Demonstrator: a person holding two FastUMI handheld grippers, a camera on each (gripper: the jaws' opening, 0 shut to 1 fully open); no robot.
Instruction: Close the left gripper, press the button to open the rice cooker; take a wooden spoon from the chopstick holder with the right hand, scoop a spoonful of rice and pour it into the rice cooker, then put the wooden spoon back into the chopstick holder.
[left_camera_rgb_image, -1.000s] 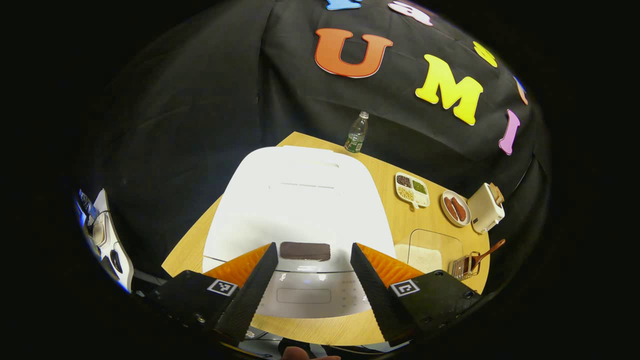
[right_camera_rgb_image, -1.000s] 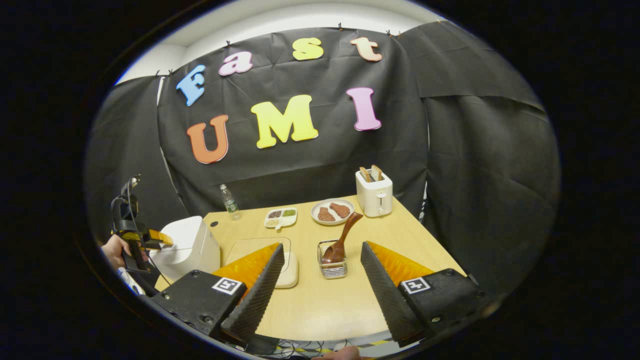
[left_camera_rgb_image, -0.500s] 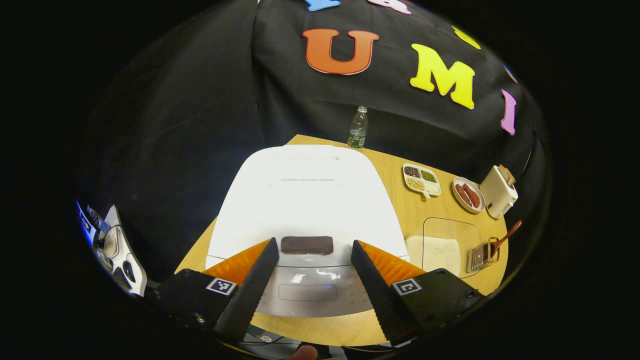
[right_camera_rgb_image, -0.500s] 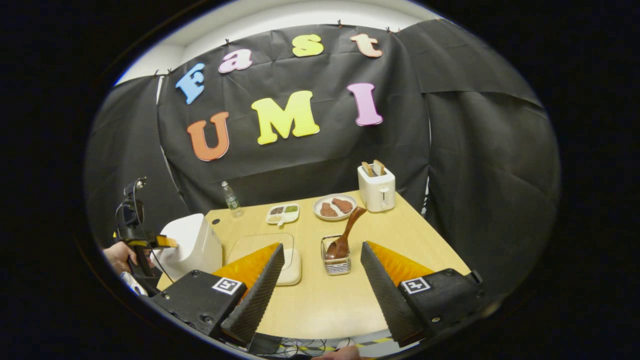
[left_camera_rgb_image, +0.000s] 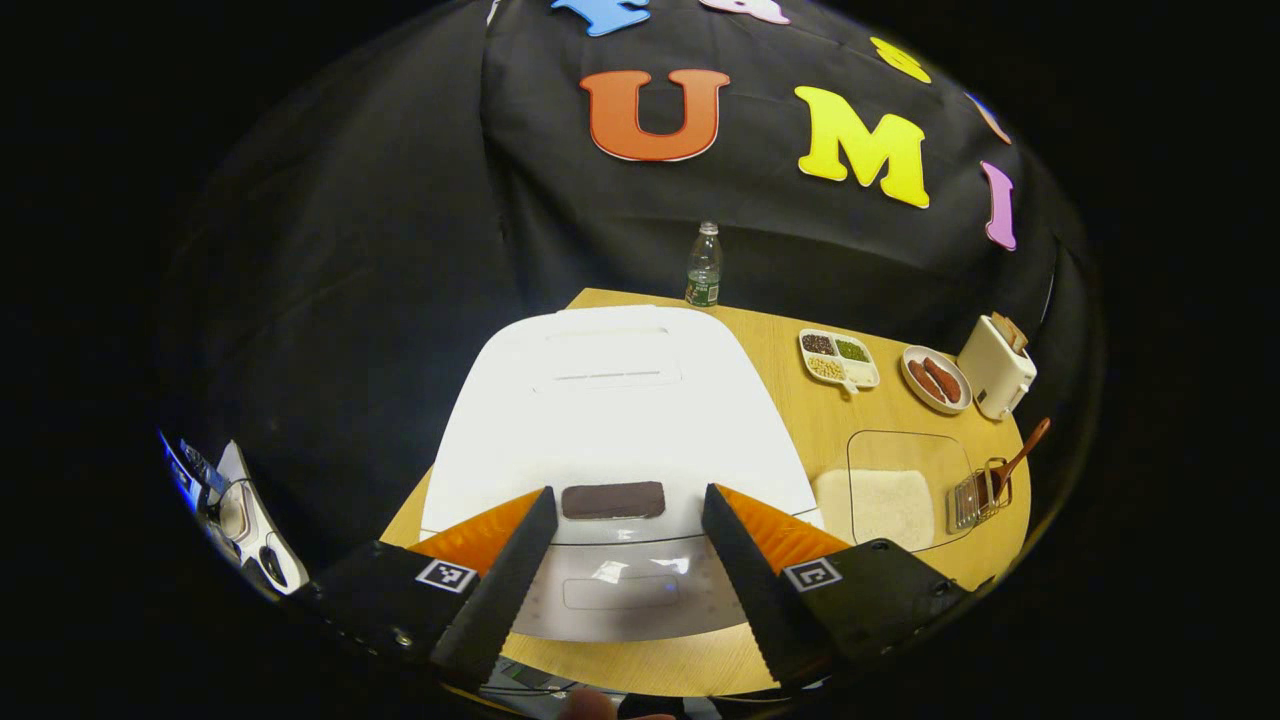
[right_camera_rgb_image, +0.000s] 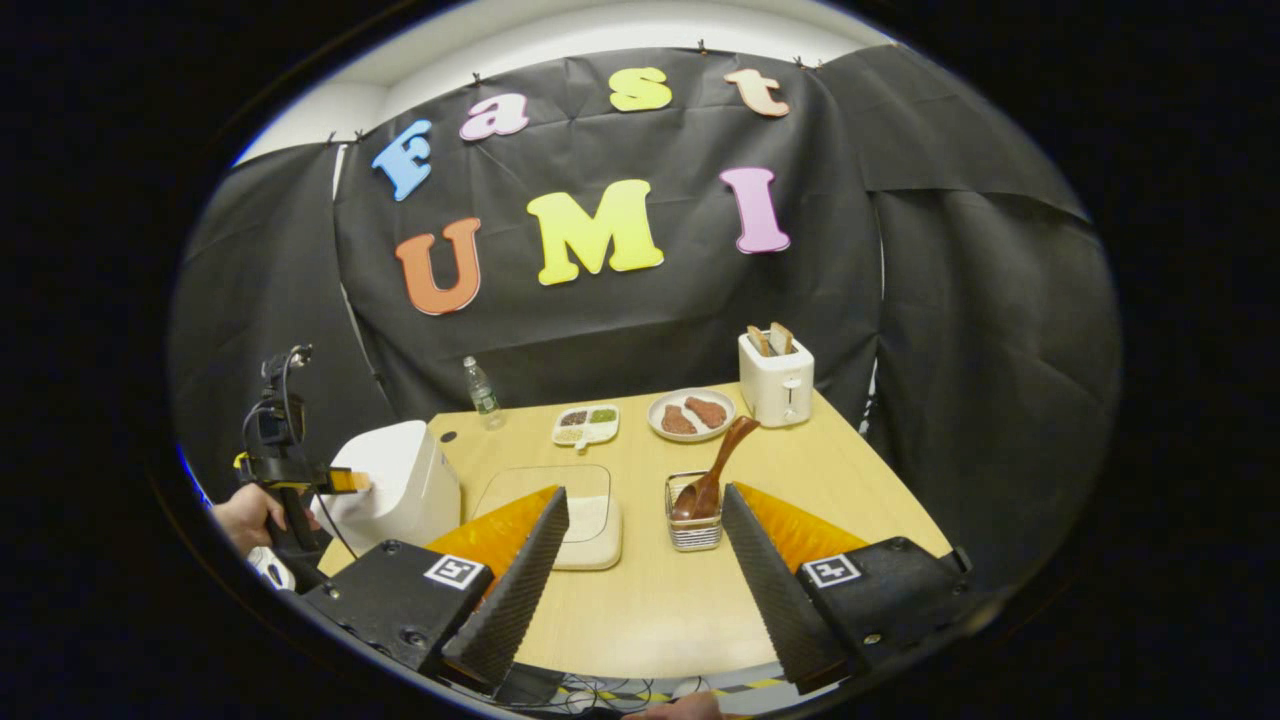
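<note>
Fingers wide apart and holding nothing, the left gripper (left_camera_rgb_image: 625, 505) hangs over the rice cooker (left_camera_rgb_image: 615, 420) at the table's (right_camera_rgb_image: 640, 610) left edge, maybe not touching its button (left_camera_rgb_image: 613, 500), while the right gripper (right_camera_rgb_image: 645, 505), wide open and empty too, waits over bare wood near the front edge, just short of the chopstick holder (right_camera_rgb_image: 694, 520) with the wooden spoon (right_camera_rgb_image: 712, 475).

Glossy plastic rice cooker (left_camera_rgb_image: 620, 410), wood-grain table (right_camera_rgb_image: 800, 470), wire chopstick holder (right_camera_rgb_image: 694, 512).

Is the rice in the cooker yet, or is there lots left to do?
Nothing is done yet. The rice cooker has its lid down. In hand: the left tongs hover open before its dark button. Left: closing, pressing, then scooping rice with the wooden spoon, which stands in the chopstick holder.
</note>
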